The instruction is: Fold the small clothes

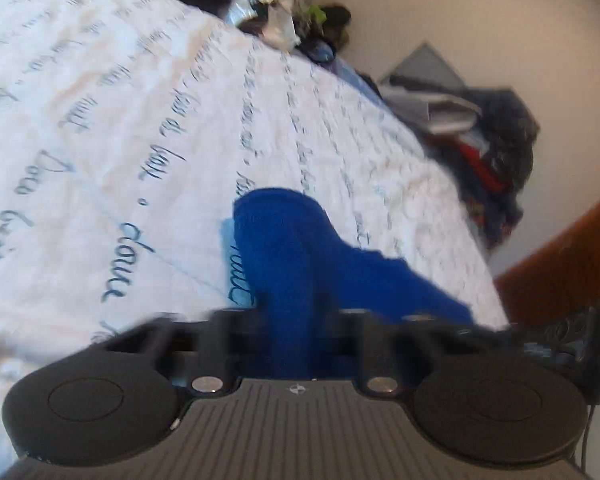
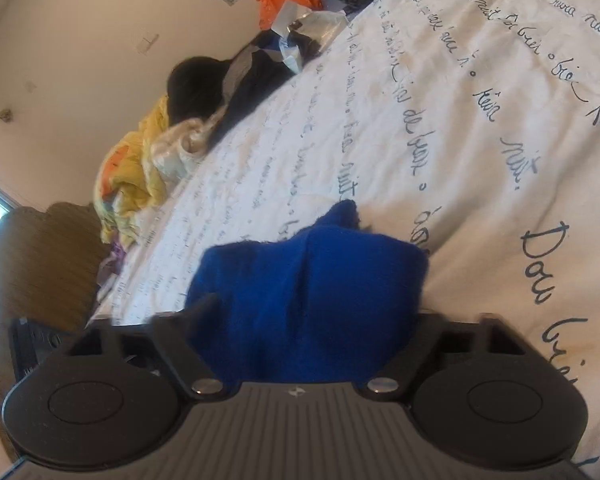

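Note:
A small royal-blue knit garment [image 1: 296, 252] lies partly lifted over a white bedspread [image 1: 120, 120] printed with dark handwriting. My left gripper [image 1: 290, 312] is shut on one end of it; the cloth runs between the fingers and trails off to the right. In the right wrist view the same blue garment [image 2: 312, 288] bunches in front of the camera and hides the fingertips. My right gripper [image 2: 304, 320] is shut on it, above the bedspread [image 2: 480, 140].
A heap of mixed clothes [image 1: 276, 8] lies along the far edge of the bed, and a dark pile [image 1: 484, 148] at its right corner. Yellow and black clothes [image 2: 172, 132] lie at the left edge. A brown chair [image 2: 40, 264] stands beside the bed.

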{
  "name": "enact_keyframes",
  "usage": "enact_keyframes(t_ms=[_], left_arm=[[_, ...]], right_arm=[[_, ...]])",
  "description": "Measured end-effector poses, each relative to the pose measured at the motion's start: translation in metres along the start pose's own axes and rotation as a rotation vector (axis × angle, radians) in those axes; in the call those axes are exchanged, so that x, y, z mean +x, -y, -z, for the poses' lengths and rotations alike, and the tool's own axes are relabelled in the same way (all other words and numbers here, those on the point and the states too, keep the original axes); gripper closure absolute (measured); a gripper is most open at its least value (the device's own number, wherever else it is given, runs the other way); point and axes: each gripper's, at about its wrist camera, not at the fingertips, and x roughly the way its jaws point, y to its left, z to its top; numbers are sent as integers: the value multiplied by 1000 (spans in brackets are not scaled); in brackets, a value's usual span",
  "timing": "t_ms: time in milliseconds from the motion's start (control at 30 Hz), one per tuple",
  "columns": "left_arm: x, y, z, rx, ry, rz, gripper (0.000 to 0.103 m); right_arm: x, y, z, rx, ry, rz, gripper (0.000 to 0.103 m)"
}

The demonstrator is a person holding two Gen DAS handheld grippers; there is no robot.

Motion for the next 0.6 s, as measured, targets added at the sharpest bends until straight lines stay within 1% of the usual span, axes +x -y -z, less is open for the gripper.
enact_keyframes(t_ms=[33,133,167,200,267,300,333,367,400,433,467,500,533,567,600], left_arm=[[-3,4,2,3,14,-8,85],[-31,12,4,67,94,-5,90],[-37,17,2,84,104,4,90],[-46,14,-7,102,120,-7,90],[-55,18,-28,146,185,-74,90],[-58,16,-35,169,222,-113,90],[-60,18,-42,204,250,-170,90],[-58,17,-48,222,247,-207,88],[-60,12,-50,207,232,-231,85],[-66,6,-48,174,210,-231,74],[-75,0,-42,148,195,-200,51],[-88,-6,-30,131,192,-167,36],[-101,-11,-16,112,197,-141,15],[-113,-15,1,90,194,-112,12],[-119,-17,15,76,166,-72,12]], right_arm=[[5,-1,1,-4,-26,27,80],[1,-11,6,-33,4,11,81],[-1,-18,6,-39,12,-19,81],[-1,-25,5,-41,18,-54,81],[3,-40,-3,-46,40,-113,81],[9,-46,-10,-40,62,-145,78],[14,-49,-14,-18,89,-164,70],[21,-50,-19,9,108,-169,58],[27,-51,-24,28,108,-138,20],[30,-51,-27,42,101,-82,5],[27,-51,-27,46,103,-41,5],[21,-51,-23,33,98,-37,5],[12,-50,-17,19,94,-57,6],[1,-48,-9,6,87,-74,6],[-8,-47,-1,-9,72,-74,6]])
